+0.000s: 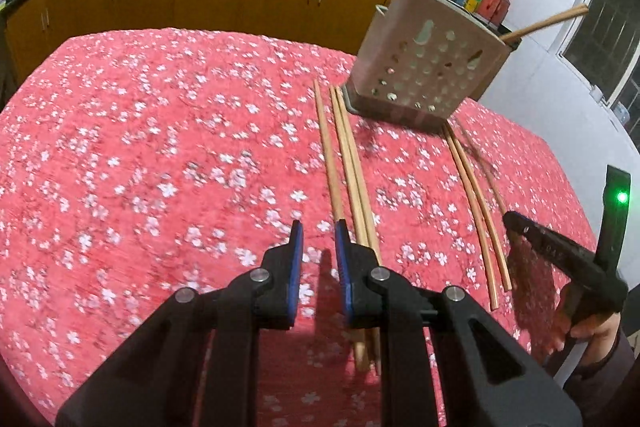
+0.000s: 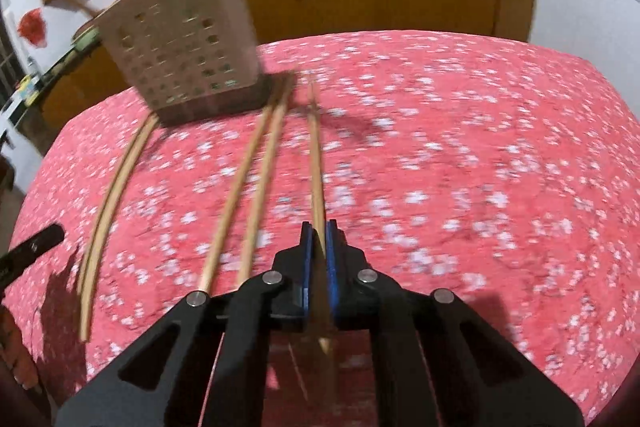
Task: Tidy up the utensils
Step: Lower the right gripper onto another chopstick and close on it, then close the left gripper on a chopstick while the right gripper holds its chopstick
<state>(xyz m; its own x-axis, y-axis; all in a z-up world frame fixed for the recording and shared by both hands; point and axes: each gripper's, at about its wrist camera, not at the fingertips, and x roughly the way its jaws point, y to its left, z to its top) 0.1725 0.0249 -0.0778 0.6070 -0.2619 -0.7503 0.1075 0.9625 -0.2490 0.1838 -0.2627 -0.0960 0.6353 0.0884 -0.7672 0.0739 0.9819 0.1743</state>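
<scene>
Right gripper [image 2: 319,239] jaws were closed on one chopstick [image 2: 316,163] still lying on the tabletop [image 2: 480,147]. Left gripper [image 1: 319,239] jaws stood slightly apart, gripping nothing, just left of a loose bunch [image 1: 352,171]. Far side: perforated holder [image 1: 428,67] already had a few chopsticks. Mostly undone; about five still lay loose.

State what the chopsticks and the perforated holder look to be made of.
Chopsticks: pale tan matte sticks, likely bamboo or wood; no grain is visible. Perforated holder: smooth grey sheet with punched holes, probably brushed stainless steel, though plastic cannot be excluded.
</scene>
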